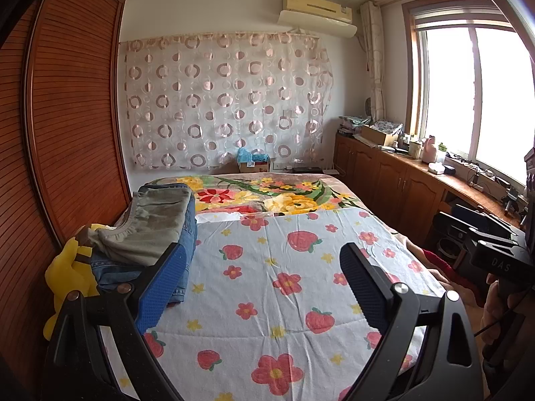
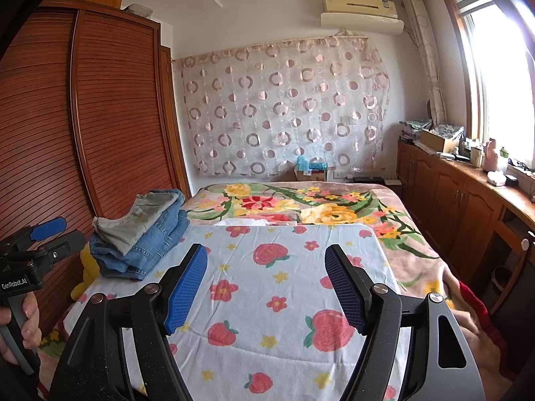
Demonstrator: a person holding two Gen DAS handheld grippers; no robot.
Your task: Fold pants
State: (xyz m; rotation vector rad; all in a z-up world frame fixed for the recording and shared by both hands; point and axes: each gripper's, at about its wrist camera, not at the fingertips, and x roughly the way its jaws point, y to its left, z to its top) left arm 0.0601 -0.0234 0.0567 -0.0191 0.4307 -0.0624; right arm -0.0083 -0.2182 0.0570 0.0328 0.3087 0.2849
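Note:
A stack of folded pants lies at the bed's left edge: grey pants (image 1: 153, 224) (image 2: 140, 217) on top of blue jeans (image 1: 189, 230) (image 2: 150, 247). My left gripper (image 1: 262, 250) is open over the strawberry-print sheet (image 1: 284, 300), with nothing between its blue-padded fingers; its left finger stands just in front of the stack. My right gripper (image 2: 264, 250) is also open and empty over the same sheet (image 2: 267, 341), with the stack off to its left. The right wrist view shows the left gripper (image 2: 57, 234) at the far left, with a hand (image 2: 26, 324) on its handle.
A yellow plush toy (image 1: 67, 267) sits between the stack and the wooden slatted wardrobe (image 1: 77, 117). A floral blanket (image 1: 284, 197) covers the far half of the bed. A cardboard box (image 2: 311, 173) stands beyond it. Wooden cabinets (image 2: 451, 200) with clutter line the right wall under the window.

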